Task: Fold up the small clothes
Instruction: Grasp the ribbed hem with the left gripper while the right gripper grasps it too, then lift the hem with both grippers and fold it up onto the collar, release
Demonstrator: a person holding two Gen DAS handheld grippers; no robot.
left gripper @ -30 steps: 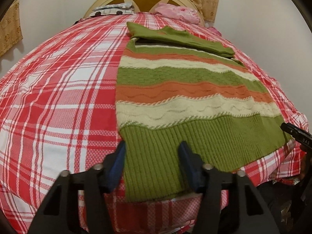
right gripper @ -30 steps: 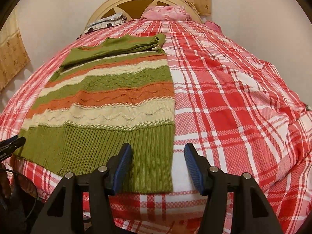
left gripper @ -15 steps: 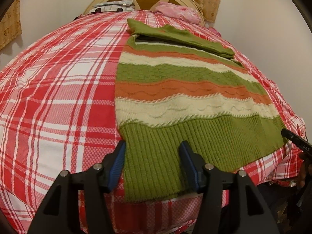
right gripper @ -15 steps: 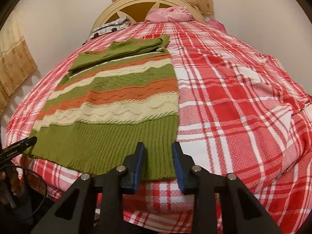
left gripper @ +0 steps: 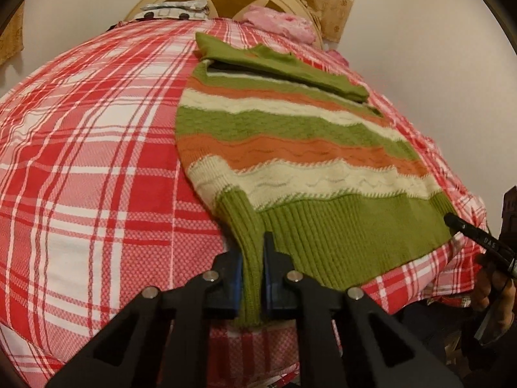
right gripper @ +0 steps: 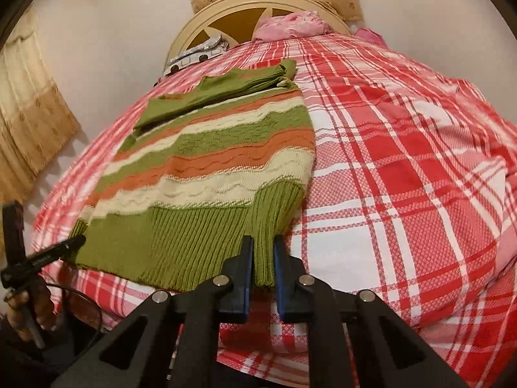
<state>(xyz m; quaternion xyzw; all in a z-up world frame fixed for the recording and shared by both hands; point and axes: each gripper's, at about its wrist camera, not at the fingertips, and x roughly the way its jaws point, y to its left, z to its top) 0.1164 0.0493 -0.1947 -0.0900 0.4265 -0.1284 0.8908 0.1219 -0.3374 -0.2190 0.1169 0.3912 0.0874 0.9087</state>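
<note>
A striped knit sweater [left gripper: 290, 168] in green, orange and cream is spread flat on a bed, its ribbed green hem toward the near edge and its sleeves folded across the upper part. Both near corners of the hem are gathered into raised ridges. The left corner is pinched between the blue pads of the left claw [left gripper: 252, 274], whose jaws are clamped tight on the ribbing. The right corner is held likewise by the right claw [right gripper: 263, 274], closed on the fabric. In the left wrist view the tip of the right tool is seen at the far hem edge, with white letters on it that seem to read "DAS"; a similar black bar in the right wrist view carries writing too blurred to read. The sweater lies on a red and white plaid bedspread [right gripper: 404, 161]. Beyond it a cream, arched headboard [right gripper: 245, 9] is seen, with a pink cloth [right gripper: 290, 26] and a grey patterned pillow [left gripper: 174, 8] against it. Beige curtains [right gripper: 29, 119] hang at the walls.
</note>
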